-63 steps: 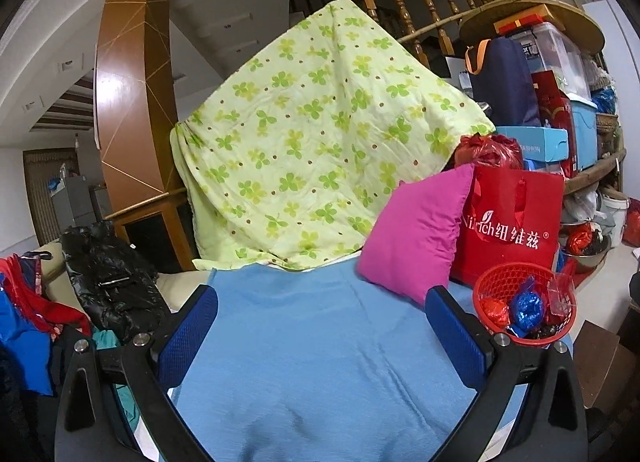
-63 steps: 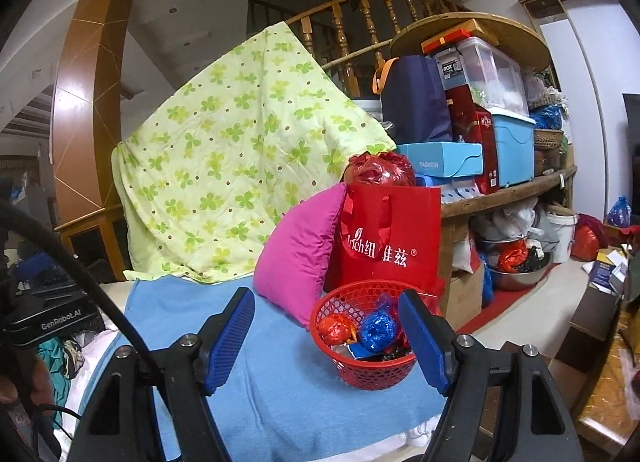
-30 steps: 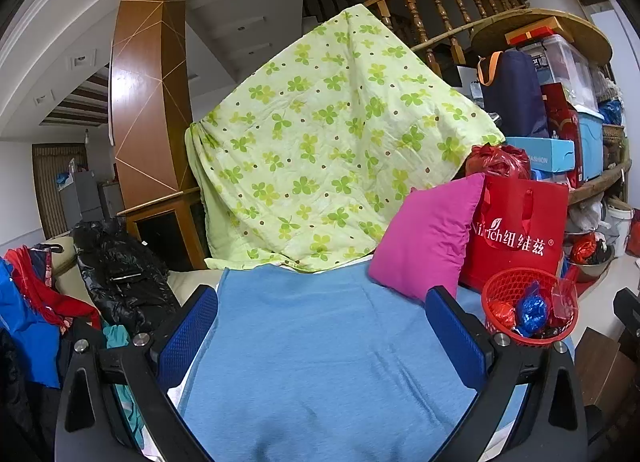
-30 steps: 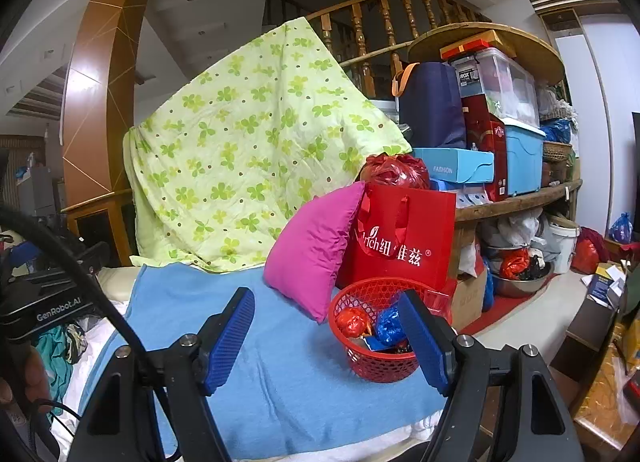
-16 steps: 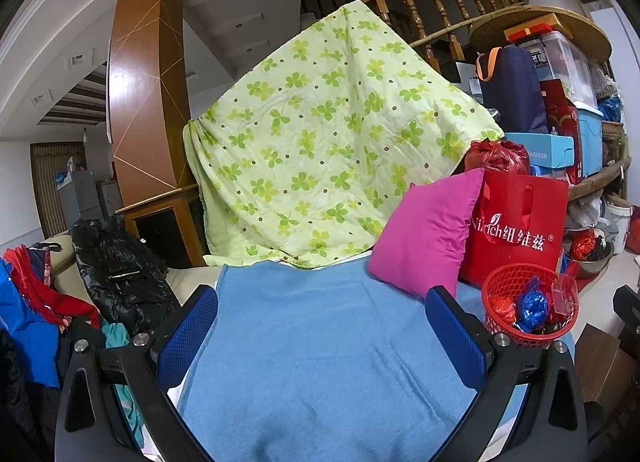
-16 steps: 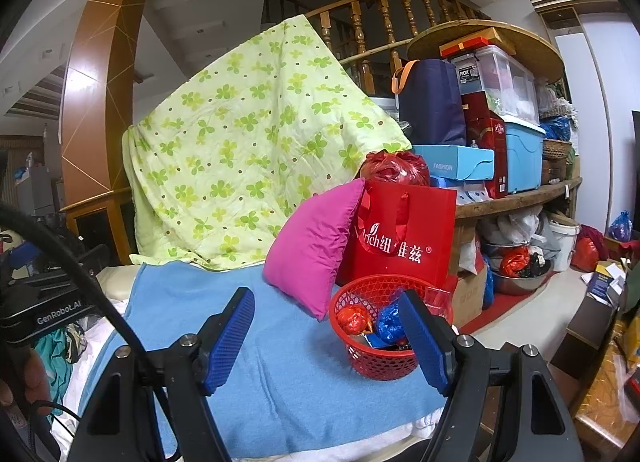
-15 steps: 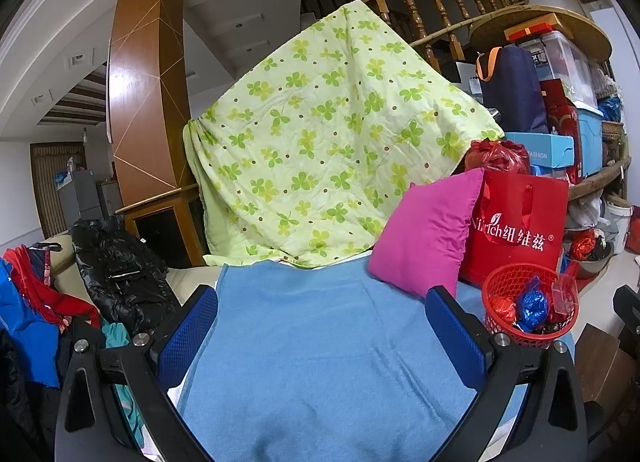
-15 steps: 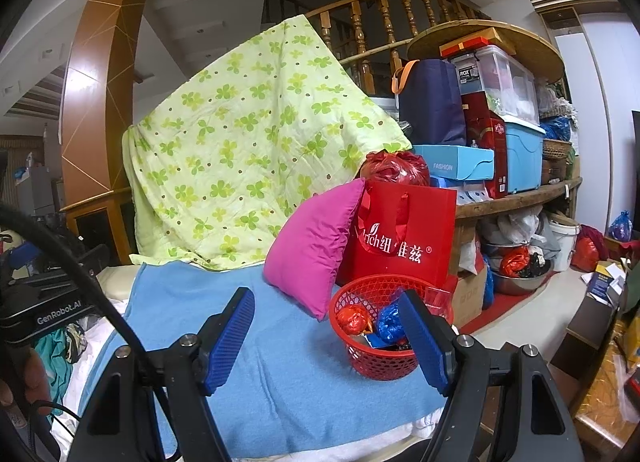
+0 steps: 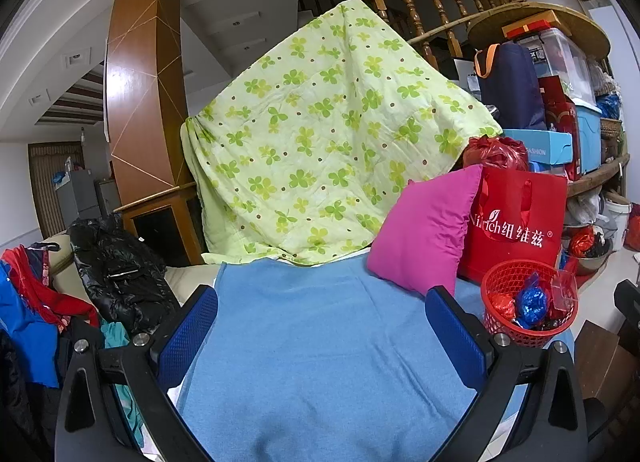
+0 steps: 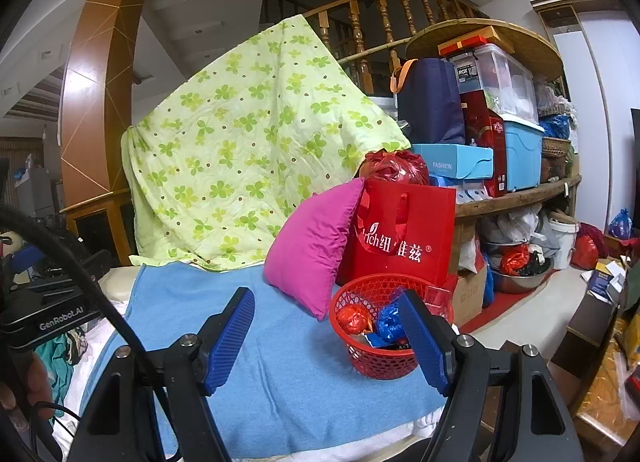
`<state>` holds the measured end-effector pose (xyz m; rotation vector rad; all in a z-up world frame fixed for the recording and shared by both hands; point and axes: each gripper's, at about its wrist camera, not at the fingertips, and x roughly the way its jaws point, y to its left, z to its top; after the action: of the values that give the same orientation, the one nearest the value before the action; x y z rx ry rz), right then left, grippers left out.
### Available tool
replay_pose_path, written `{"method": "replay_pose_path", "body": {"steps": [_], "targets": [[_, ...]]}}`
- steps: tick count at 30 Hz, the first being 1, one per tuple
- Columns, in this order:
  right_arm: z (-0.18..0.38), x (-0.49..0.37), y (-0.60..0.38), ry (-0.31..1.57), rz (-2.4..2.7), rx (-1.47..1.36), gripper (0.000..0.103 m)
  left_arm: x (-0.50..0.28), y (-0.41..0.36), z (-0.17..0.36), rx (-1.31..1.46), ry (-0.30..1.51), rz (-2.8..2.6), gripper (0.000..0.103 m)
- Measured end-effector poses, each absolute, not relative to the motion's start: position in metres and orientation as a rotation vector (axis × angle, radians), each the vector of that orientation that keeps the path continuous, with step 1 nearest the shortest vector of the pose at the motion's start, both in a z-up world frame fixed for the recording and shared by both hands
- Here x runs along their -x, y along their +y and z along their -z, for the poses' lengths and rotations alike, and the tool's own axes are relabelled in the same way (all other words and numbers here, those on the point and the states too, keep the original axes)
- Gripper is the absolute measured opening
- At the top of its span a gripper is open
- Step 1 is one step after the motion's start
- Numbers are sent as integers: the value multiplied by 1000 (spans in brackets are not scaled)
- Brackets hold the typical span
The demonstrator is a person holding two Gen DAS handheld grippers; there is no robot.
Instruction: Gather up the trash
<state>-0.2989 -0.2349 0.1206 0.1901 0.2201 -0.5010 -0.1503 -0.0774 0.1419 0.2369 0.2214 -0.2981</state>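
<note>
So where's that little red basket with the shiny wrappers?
The red basket sits on the blue blanket near its right edge, just in front of the red gift bag and right of the pink pillow.

The basket (image 10: 374, 358) is red plastic mesh holding shiny crinkled foil wrappers (image 10: 352, 318), on a matt blue towel (image 9: 320, 342); beside it, a glossy paper bag (image 10: 404, 238).
</note>
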Motion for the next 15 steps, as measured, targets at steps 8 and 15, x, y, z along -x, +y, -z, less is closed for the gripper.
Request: {"method": "replay_pose_path", "body": {"steps": [8,15], "targets": [[-118,297,-237,224,505,-194,78,149,-77,-140,-238,225,300,103],[-116,296,-238,225,503,-191,77,147,-74,-136,-237,230,301,103]]}}
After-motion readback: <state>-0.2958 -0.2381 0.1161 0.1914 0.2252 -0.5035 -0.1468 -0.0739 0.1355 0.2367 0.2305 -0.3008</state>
